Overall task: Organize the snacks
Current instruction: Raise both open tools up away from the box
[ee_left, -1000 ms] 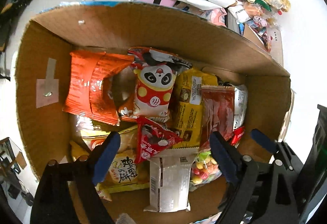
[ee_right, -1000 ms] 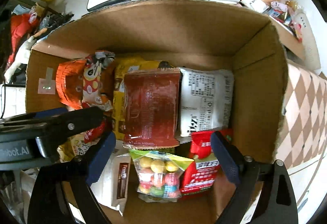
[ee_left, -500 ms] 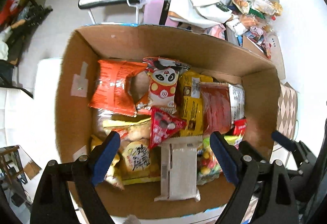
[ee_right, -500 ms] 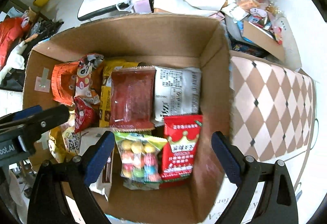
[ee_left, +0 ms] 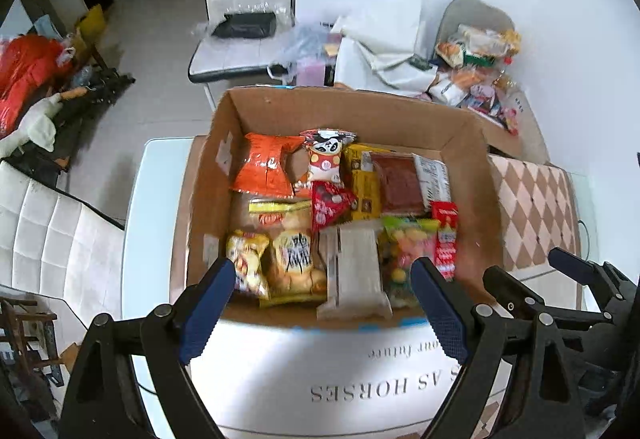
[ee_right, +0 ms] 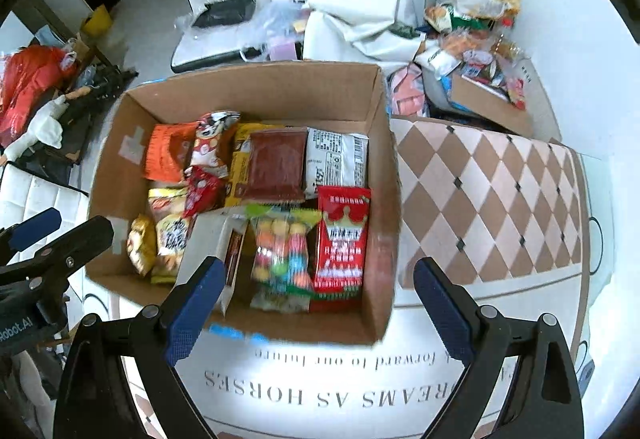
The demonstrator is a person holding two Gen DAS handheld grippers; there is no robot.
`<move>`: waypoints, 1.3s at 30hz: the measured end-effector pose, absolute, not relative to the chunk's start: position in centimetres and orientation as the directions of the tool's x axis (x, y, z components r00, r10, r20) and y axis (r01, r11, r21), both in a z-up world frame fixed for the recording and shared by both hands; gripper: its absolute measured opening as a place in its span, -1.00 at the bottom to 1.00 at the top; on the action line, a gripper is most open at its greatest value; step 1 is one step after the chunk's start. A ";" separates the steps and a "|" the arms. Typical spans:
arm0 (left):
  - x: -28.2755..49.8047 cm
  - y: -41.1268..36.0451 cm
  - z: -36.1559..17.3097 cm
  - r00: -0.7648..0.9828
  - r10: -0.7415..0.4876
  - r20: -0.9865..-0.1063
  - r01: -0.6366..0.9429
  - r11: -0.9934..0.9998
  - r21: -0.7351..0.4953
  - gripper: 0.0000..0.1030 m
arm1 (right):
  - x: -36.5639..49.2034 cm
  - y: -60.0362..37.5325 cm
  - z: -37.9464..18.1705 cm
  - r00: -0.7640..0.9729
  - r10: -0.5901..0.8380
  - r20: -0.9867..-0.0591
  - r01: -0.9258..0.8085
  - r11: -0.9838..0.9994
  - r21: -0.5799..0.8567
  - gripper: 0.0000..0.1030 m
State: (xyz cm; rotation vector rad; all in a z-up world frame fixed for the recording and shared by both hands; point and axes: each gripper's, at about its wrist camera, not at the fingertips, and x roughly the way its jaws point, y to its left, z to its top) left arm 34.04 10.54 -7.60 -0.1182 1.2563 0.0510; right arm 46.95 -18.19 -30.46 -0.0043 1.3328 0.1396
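Note:
An open cardboard box (ee_left: pixel 352 111) (ee_right: pixel 256 87) stands on the table, filled with several snack packs: an orange bag (ee_left: pixel 264 167), a panda pack (ee_left: pixel 326 159), a dark red pack (ee_right: pixel 274 165), a white pack (ee_right: pixel 338 163), a red crown pack (ee_right: pixel 342 239), a candy-ball bag (ee_right: pixel 282 255) and a pale pack (ee_left: pixel 352 267). My left gripper (ee_left: pixel 322 311) is open and empty, above the box's near edge. My right gripper (ee_right: pixel 318 311) is open and empty, above the near right corner of the box.
A checkered mat (ee_right: pixel 500 199) lies right of the box. White printed cloth (ee_right: pixel 332 391) covers the near table. Behind the box are a white chair (ee_left: pixel 244 7), a second chair piled with snacks (ee_right: pixel 472 23) and a small carton (ee_right: pixel 488 103). Clutter lies on the floor at left.
Both grippers have pulled up and back from inside the box; the whole box and the room now show. Both stay open and empty. The snacks have not moved.

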 end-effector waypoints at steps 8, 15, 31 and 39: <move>27.4 9.2 -2.8 0.433 0.033 -0.901 -0.090 0.996 -0.007 0.74 | 40.0 -19.5 -26.2 0.308 0.113 -0.945 -0.116 0.990 0.081 0.89; 22.4 8.1 0.7 0.508 0.045 -0.860 -0.084 0.996 0.002 0.74 | 33.9 -21.5 -22.0 0.383 0.126 -0.915 -0.099 0.991 0.095 0.89; 13.3 6.2 7.9 0.633 0.037 -0.773 -0.077 0.997 -0.016 0.74 | 22.1 -25.1 -12.1 0.530 0.118 -0.840 -0.097 0.992 0.078 0.89; 11.7 6.1 9.0 0.649 0.035 -0.760 -0.077 0.997 -0.020 0.74 | 20.2 -25.5 -9.3 0.581 0.108 -0.807 -0.107 0.993 0.055 0.89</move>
